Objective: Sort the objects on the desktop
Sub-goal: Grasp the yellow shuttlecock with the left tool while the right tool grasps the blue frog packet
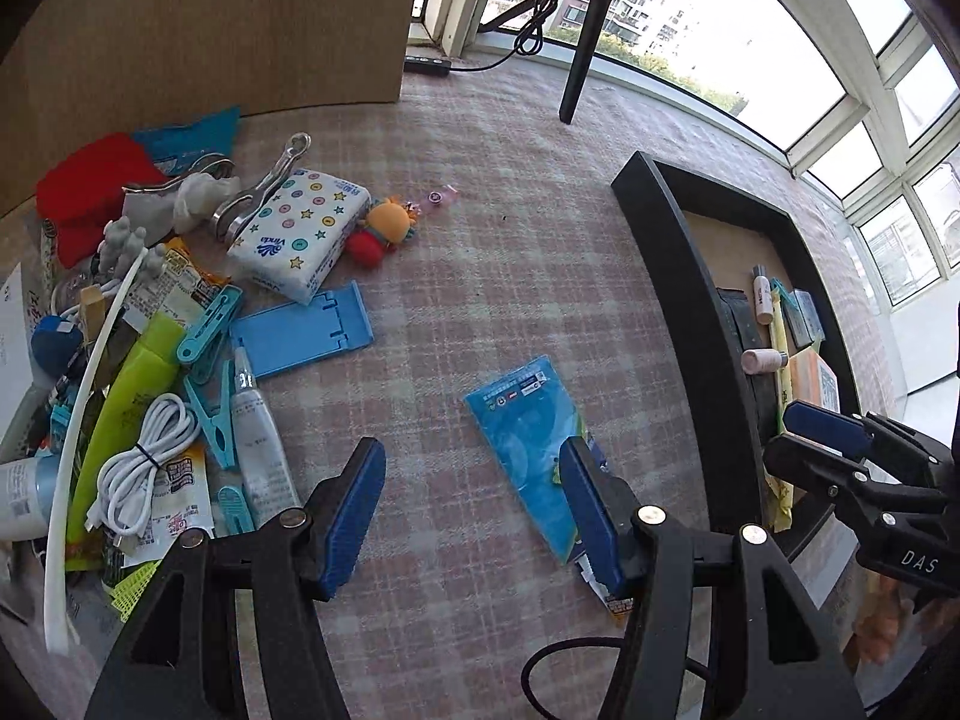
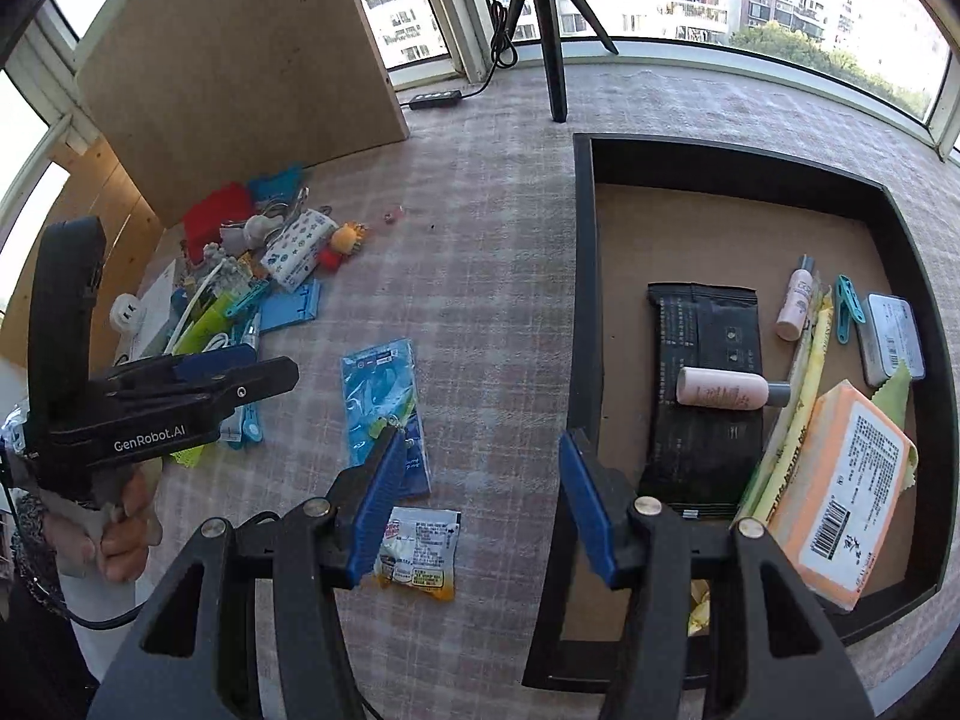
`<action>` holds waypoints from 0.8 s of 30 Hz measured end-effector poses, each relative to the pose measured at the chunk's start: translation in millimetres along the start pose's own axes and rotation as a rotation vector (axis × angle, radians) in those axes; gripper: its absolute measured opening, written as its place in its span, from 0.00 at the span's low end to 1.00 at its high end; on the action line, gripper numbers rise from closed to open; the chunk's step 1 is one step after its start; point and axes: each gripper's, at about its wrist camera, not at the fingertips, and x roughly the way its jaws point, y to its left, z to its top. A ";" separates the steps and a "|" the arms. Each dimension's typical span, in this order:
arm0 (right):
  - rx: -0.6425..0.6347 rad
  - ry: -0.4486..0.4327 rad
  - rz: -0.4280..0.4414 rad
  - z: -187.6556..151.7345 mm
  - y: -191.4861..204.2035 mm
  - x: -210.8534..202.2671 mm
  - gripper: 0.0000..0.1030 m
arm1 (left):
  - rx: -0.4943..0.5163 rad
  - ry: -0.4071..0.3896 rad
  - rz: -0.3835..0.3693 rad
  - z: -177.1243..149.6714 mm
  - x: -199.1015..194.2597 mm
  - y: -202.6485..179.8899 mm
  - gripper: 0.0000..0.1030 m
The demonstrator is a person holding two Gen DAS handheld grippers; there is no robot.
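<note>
Landmark: black tray [image 2: 585,300], open-topped, on a pink checked cloth [image 2: 498,252] beside the window.
Left gripper [image 1: 474,510]: jaws apart, nothing between the pads; it hangs over the cloth on the pile side of the tray.
Right gripper [image 2: 480,510]: jaws apart and empty; one finger is over the cloth, the other over the tray's near wall.
Blue packet [image 2: 384,396]: flat on the cloth, near the tray's outer wall, between the tray and the pile; partly hidden behind a finger in each wrist view.
Snack sachet [image 2: 420,552]: on the cloth just nearer the camera than the blue packet, outside the tray.
Pile [image 1: 150,330]: well apart from the tray, on the far side of the blue packet; it holds a tissue pack [image 1: 300,234], a blue phone stand [image 1: 300,330], a white cable [image 1: 144,480], clothes pegs, tubes and a red cloth.
Inside the tray: black pouch [image 2: 705,330] with a pink bottle [image 2: 720,390] lying across it, an orange-edged pack [image 2: 840,492] against the near corner, a yellow stick pack, a teal peg, a small tin.
Person: a hand [image 2: 120,534] grips the left gripper's handle.
</note>
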 end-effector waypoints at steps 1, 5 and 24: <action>-0.007 0.010 0.001 0.0 4.0 5.6 0.51 | -0.014 0.000 -0.003 -5.6 -3.7 6.8 0.55; -0.043 0.052 0.013 -1.9 19.4 24.8 0.51 | -0.065 -0.022 0.009 -29.3 -28.4 41.1 0.55; -0.203 0.171 -0.084 -4.7 68.9 96.2 0.61 | -0.284 -0.087 0.099 -111.9 -64.8 118.6 0.55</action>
